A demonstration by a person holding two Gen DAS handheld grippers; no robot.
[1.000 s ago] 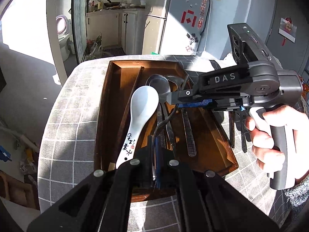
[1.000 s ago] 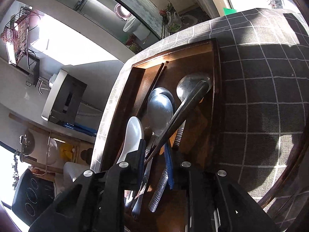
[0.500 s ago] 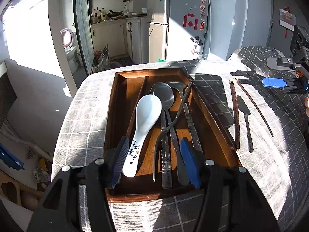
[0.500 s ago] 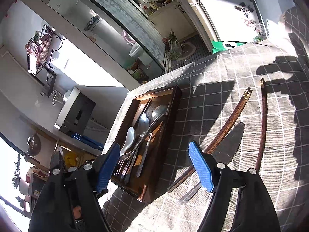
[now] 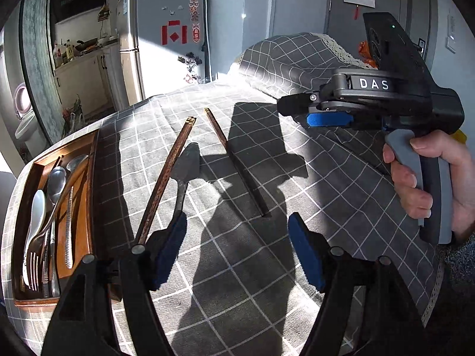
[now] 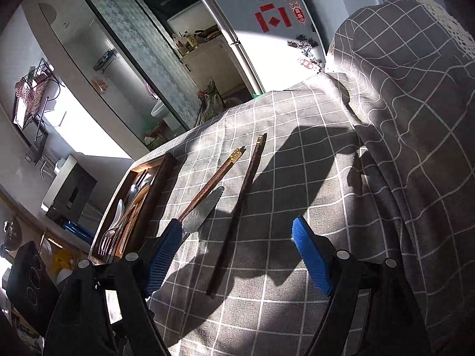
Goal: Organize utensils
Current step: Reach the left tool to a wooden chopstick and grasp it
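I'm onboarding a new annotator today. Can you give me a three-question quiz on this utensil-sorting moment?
1. True or false: both chopsticks lie inside the wooden tray.
2. Which item lies between the two chopsticks on the tablecloth? A) white spoon B) serrated knife C) fork
3. Fill in: the left gripper and the right gripper are both ____ and hold nothing.

Key
1. False: the left chopstick and the right chopstick lie on the cloth, outside the tray.
2. B: the serrated knife; the white spoon and the fork are in the tray.
3. open
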